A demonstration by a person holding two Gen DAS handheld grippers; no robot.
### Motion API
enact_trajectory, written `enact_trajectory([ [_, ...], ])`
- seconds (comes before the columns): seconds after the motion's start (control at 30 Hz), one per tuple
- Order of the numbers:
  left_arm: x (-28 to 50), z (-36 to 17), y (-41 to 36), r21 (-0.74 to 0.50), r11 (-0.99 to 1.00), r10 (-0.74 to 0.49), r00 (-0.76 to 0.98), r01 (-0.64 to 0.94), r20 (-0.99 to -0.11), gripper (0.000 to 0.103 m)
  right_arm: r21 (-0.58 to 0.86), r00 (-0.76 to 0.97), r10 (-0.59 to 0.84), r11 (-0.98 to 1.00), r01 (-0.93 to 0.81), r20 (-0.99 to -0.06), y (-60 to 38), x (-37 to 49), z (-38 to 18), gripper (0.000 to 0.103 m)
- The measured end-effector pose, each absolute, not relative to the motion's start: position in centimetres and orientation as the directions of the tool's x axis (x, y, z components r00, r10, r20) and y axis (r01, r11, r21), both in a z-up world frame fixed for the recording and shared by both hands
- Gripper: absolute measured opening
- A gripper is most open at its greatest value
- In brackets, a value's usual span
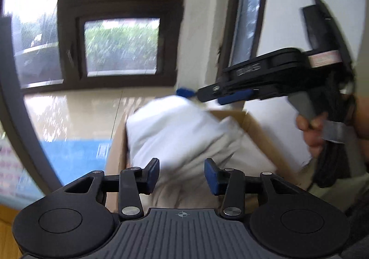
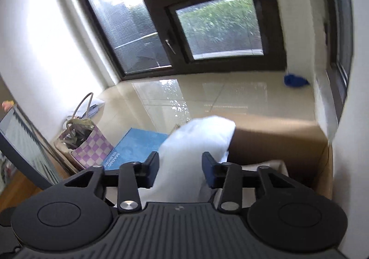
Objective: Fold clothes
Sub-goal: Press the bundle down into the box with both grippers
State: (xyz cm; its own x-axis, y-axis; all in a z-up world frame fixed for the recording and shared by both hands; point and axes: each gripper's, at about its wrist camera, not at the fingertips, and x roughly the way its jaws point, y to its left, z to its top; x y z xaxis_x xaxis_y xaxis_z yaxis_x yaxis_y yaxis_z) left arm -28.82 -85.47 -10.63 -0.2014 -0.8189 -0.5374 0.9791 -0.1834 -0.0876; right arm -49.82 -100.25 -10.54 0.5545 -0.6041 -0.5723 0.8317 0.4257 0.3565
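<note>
Bunched into a loose white mass, the garment [image 1: 182, 134] is seen hanging over the open cardboard box [image 1: 258, 129], which stands on the pale tiled floor [image 1: 76, 111] below a dark-framed window [image 1: 120, 46]. In the left wrist view the cloth fills the space between the fingers of the left gripper [image 1: 182, 174]; the blue pads are set apart with fabric lying between them, and whether the cloth is actually pinched cannot be told. In the right wrist view the same holds for the right gripper [image 2: 180, 170]: its fingers are spread, the white fabric [image 2: 196, 143] passes between them, and a firm grip cannot be confirmed. From the left wrist view the right gripper [image 1: 233, 95] is shown from the side at the far right, above the box, held by a hand [image 1: 311, 129]; its tip lies at the upper edge of the cloth, blurred. A blue flat box [image 2: 138, 146] lies on the floor left of the cardboard box, with a purple checked bag [image 2: 85, 143] further left. A small blue object [image 2: 295, 80] is seen on the floor at the far wall.
</note>
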Motion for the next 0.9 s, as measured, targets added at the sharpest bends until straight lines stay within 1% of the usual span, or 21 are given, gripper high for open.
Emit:
enact_trajectory([
  [0.03, -28.8, -10.4, -85.7, -0.093, -0.185, -0.824, -0.206, 0.978, -0.528, 0.046, 0.346, 0.566, -0.589, 0.451, 0.823, -0.576, -100.7, -49.6, -10.1, 0.035],
  [0.1, -28.8, -10.3, -86.2, -0.098, -0.176, -0.827, -0.201, 0.98, -0.525, 0.046, 0.34, 0.591, -0.542, 0.496, 0.799, -0.598, -101.6, -48.7, -9.9, 0.021],
  [0.17, -28.7, -10.5, -86.7, -0.102, -0.163, -0.816, -0.192, 0.981, -0.545, 0.046, 0.336, 0.605, -0.497, 0.529, 0.779, -0.622, -101.9, -47.9, -10.2, 0.016],
  [0.3, -28.0, -11.7, -87.9, -0.158, -0.16, -0.772, -0.223, 0.974, -0.596, 0.045, 0.338, 0.616, -0.451, 0.555, 0.76, -0.646, -100.7, -47.7, -10.9, 0.015],
  [0.4, -28.1, -12.8, -88.3, -0.173, -0.17, -0.735, -0.242, 0.97, -0.633, 0.045, 0.343, 0.62, -0.424, 0.565, 0.751, -0.66, -99.5, -47.9, -11.6, 0.015],
  [0.5, -28.4, -14.2, -88.5, -0.173, -0.172, -0.699, -0.244, 0.97, -0.672, 0.046, 0.366, 0.616, -0.4, 0.543, 0.756, -0.679, -98.8, -48.6, -13.1, 0.015],
  [0.67, -29.4, -15.9, -88.9, -0.132, -0.205, -0.663, -0.237, 0.97, -0.71, 0.046, 0.391, 0.607, -0.394, 0.502, 0.771, -0.69, -98.1, -49.4, -16.4, 0.015],
  [0.77, -29.4, -16.9, -89.5, -0.139, -0.198, -0.632, -0.235, 0.97, -0.738, 0.046, 0.411, 0.606, -0.397, 0.474, 0.779, -0.69, -98.0, -49.7, -18.1, 0.012],
  [0.83, -29.0, -17.5, -90.0, -0.157, -0.187, -0.612, -0.24, 0.97, -0.753, 0.046, 0.424, 0.605, -0.399, 0.455, 0.783, -0.689, -98.0, -49.9, -19.3, 0.007],
  [0.9, -28.8, -17.9, -90.2, -0.155, -0.189, -0.602, -0.239, 0.97, -0.762, 0.046, 0.435, 0.604, -0.402, 0.438, 0.787, -0.688, -97.9, -50.1, -20.3, 0.006],
])
